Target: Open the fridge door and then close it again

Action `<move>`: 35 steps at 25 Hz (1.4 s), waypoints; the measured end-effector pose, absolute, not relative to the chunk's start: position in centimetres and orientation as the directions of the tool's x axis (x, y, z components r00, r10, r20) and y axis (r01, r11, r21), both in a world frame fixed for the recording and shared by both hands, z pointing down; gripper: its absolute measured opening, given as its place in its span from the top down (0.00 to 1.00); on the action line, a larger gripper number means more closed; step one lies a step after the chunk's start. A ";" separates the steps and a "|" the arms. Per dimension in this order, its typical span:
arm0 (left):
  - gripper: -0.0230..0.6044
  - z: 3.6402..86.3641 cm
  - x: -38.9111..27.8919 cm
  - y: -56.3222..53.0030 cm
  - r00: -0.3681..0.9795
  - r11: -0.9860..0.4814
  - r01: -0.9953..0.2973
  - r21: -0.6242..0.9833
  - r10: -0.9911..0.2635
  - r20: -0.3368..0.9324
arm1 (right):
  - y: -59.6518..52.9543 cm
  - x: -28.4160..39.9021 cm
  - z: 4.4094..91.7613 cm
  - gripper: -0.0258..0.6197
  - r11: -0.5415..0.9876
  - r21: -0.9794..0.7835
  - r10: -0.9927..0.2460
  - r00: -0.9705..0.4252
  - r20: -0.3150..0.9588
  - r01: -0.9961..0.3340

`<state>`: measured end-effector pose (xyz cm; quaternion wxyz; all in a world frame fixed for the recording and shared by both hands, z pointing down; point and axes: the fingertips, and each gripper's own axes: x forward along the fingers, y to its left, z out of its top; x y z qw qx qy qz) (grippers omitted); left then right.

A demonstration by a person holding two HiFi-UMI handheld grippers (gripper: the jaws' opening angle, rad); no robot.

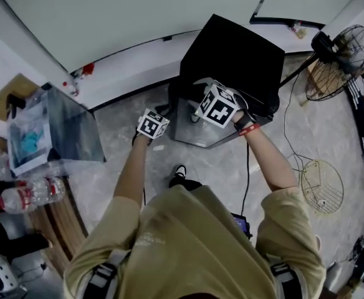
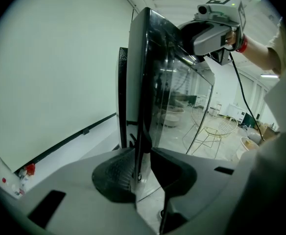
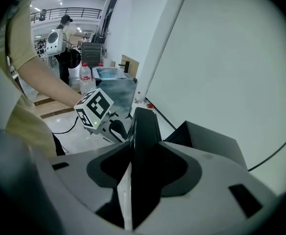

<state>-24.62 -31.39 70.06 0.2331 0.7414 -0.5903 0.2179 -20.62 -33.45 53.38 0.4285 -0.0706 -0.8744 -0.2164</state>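
A small black fridge (image 1: 235, 58) stands on the floor against the white wall. Its glossy door (image 1: 191, 128) is swung a little away from the body (image 3: 216, 141). My left gripper (image 1: 152, 124) is at the door's left side. In the left gripper view the door's thin edge (image 2: 144, 82) runs up between the pads, and the left gripper (image 2: 142, 173) is shut on it. My right gripper (image 1: 217, 104) sits at the door's top. In the right gripper view the thick dark door edge (image 3: 145, 126) fills the gap of the right gripper (image 3: 143, 155), which is shut on it.
A glass-sided box (image 1: 57, 129) and water bottles (image 1: 29, 195) stand at the left. A floor fan (image 1: 344, 48) and a loose wire fan guard (image 1: 322, 185) lie to the right. A black cable (image 1: 247, 173) trails from the fridge. My shoe (image 1: 179, 170) is just before the door.
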 end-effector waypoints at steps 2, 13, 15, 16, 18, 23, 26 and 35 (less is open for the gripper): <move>0.80 70.1 -24.2 -30.3 0.192 -0.165 -0.981 0.099 -0.785 0.589 | -32.5 -20.3 53.5 0.66 0.892 0.307 -0.041 -0.617 0.786 0.331; 0.80 70.0 -22.2 -26.0 0.078 -0.016 -0.994 0.111 -0.812 0.578 | -28.8 -18.4 53.5 0.66 0.848 0.318 0.013 -0.617 0.787 0.423; 0.80 70.0 -21.8 -25.6 0.059 0.005 -0.994 0.109 -0.814 0.577 | -28.4 -18.1 53.4 0.66 0.841 0.320 0.020 -0.617 0.787 0.436; 0.80 70.0 -21.7 -25.4 0.050 0.016 -0.994 0.108 -0.815 0.577 | -28.2 -18.0 53.4 0.66 0.838 0.320 0.023 -0.616 0.787 0.441; 0.80 69.9 -21.4 -24.8 0.033 0.035 -0.994 0.106 -0.816 0.577 | -27.7 -17.8 53.4 0.66 0.832 0.324 0.026 -0.615 0.788 0.450; 0.80 69.8 -20.8 -23.7 -0.006 0.089 -0.989 0.116 -0.817 0.577 | -26.7 -17.3 53.3 0.66 0.818 0.327 0.040 -0.615 0.788 0.473; 0.80 70.0 -20.1 -23.1 -0.022 0.114 -0.986 0.120 -0.808 0.588 | -26.3 -16.7 53.4 0.66 0.807 0.327 0.050 -0.608 0.792 0.492; 0.80 70.2 -18.5 -20.9 -0.087 0.188 -0.976 0.111 -0.802 0.591 | -24.5 -15.3 53.5 0.66 0.779 0.331 0.078 -0.607 0.791 0.532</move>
